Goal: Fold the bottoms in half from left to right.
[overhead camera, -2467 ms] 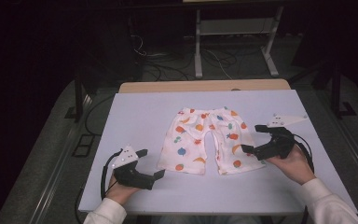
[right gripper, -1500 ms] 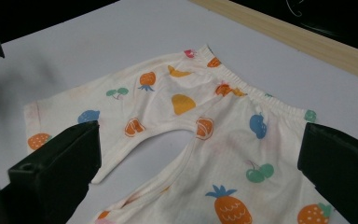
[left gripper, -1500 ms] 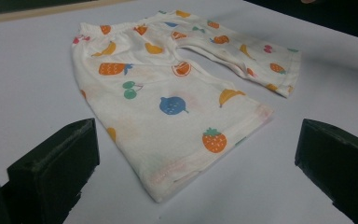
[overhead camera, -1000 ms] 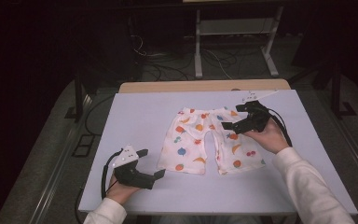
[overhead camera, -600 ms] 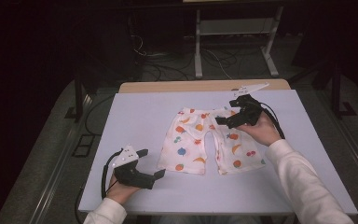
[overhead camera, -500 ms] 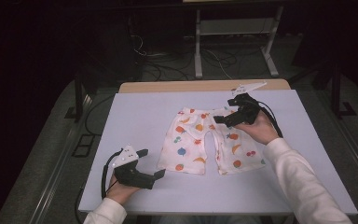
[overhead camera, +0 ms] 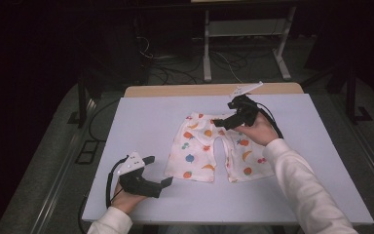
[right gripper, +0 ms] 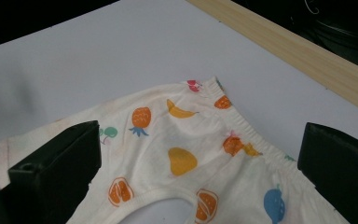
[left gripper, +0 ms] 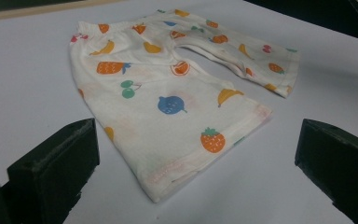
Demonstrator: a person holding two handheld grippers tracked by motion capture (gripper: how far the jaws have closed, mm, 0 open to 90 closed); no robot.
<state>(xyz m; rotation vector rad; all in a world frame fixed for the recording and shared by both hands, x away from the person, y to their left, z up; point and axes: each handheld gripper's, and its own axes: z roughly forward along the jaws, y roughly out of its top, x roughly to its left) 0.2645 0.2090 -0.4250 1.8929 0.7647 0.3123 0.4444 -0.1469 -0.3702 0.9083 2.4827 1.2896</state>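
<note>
A small pair of white trousers printed with coloured fruit (overhead camera: 209,146) lies flat on the white table (overhead camera: 141,122), waistband at the far side, legs toward me. My right gripper (overhead camera: 220,123) hovers open just above the waistband and crotch; in the right gripper view the elastic waistband (right gripper: 242,126) lies between its wide-apart jaws. My left gripper (overhead camera: 158,170) rests open on the table near the front left, a little left of the trousers' left leg hem (left gripper: 186,172), with nothing between its jaws.
A wooden strip (overhead camera: 185,90) runs along the table's far edge. Beyond it stand a metal stand (overhead camera: 243,44) and cables on the dark floor. Bare table top spreads left of the trousers and along the front edge (overhead camera: 233,204).
My right gripper has travelled from the table's right side up and left over the trousers to the waistband. The left gripper and the trousers have stayed put.
</note>
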